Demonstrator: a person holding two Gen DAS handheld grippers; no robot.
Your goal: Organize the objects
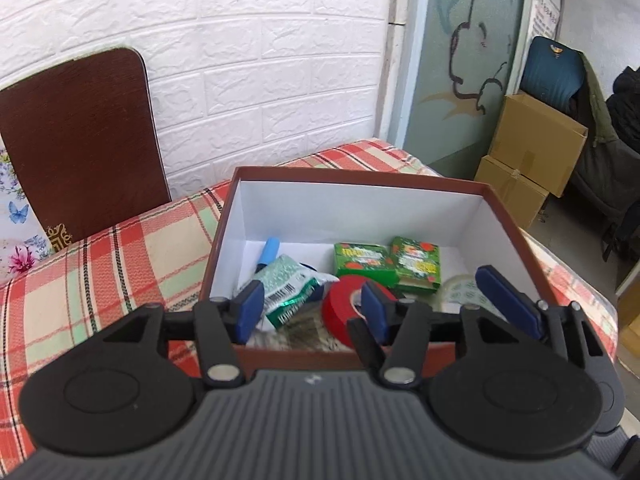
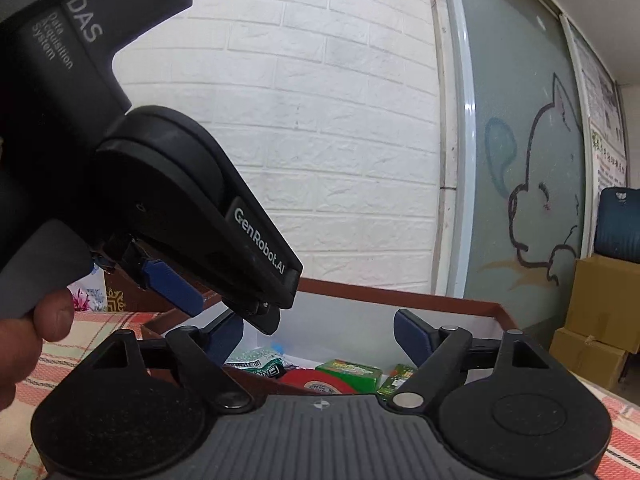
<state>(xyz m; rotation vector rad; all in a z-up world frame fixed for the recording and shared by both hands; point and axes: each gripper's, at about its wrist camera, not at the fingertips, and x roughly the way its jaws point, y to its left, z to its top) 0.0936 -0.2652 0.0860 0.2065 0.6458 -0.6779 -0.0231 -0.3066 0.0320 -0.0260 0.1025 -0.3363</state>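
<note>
Item: brown box (image 1: 504,216), white-lined, lid off, on the plaid-covered table (image 1: 120,256).
Contents: red tape roll (image 1: 340,308), two green cartons (image 1: 362,262), green-and-white foil packet (image 1: 290,290), blue marker (image 1: 269,251), clear tape roll (image 1: 460,290).
Left hand-held gripper (image 1: 312,304): wide apart, empty, poised over the near wall; red tape roll lies directly ahead and below, flat, hole upward.
Right hand-held gripper (image 2: 320,334): spread, empty, just beside, angled at the same box.
Judgement: left is nearer.
</note>
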